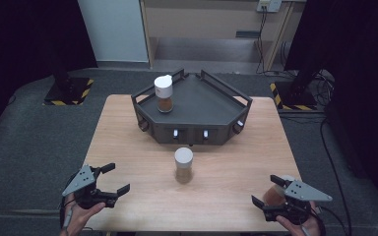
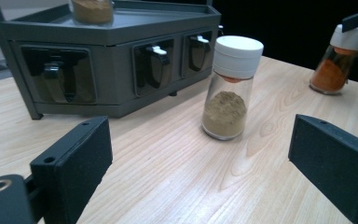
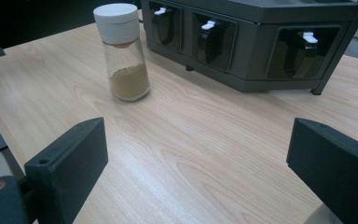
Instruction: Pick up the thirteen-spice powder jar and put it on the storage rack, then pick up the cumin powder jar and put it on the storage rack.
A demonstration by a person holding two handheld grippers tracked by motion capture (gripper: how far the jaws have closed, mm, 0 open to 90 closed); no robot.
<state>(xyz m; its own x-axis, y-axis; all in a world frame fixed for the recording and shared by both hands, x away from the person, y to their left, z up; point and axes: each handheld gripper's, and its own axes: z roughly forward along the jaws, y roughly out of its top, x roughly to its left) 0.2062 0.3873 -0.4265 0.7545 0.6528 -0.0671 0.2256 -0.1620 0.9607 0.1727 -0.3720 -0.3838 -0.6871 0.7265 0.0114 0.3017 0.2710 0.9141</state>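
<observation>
High view, rack: the grey spice rack sits at the far middle of the table, with one brown-filled jar on its top shelf, left side.
High view, middle jar: a white-capped jar stands on the table just in front of the rack, between your two hands.
High view, left gripper: well to the left of and nearer you than the rack, jaws apart, nothing between them.
High view, right gripper: right of and nearer you than the rack, jaws apart, with an orange jar just beside them; whether the pads touch it I cannot tell.
Left gripper view, aim: your jaws stand wide and empty; the middle jar is ahead, in front of the rack's drawers, the orange jar farther right.
Right gripper view, aim: jaws wide apart over bare wood, the middle jar ahead and left of the rack front.
Risk, tipping: these jars are tall and narrow; a jaw coming in from one side would likely knock one over.
Risk, orange jar: it stands near the table edge, so a nudge from your right hand could push it off.
Risk, rack rail: lifting a jar too low could catch it on the shelf rail.
</observation>
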